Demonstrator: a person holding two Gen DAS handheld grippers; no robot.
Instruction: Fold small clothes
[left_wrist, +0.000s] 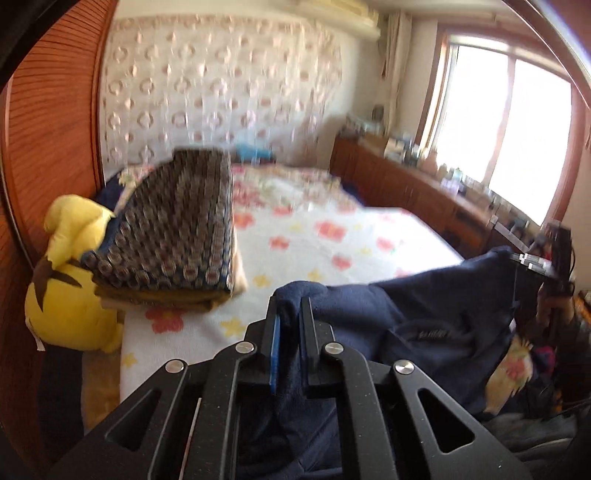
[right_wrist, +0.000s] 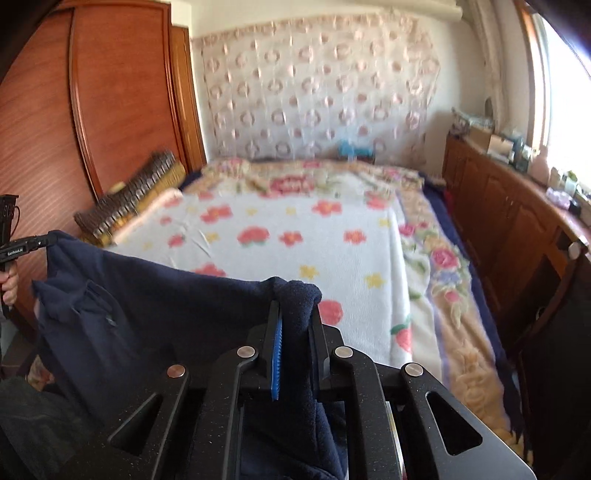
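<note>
Together, left gripper (left_wrist: 290, 306) and right gripper (right_wrist: 295, 310) fingers clamp soft, fleecy navy garment (right_wrist: 147, 295) taut.

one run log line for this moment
left gripper: shut on dark navy fleece garment | right gripper: shut on it | garment: held above floral bedspread

A bed (right_wrist: 288, 236) under a flowered white blanket (left_wrist: 317, 236) carries a folded patterned stack (left_wrist: 177, 225) at its wardrobe side.
</note>
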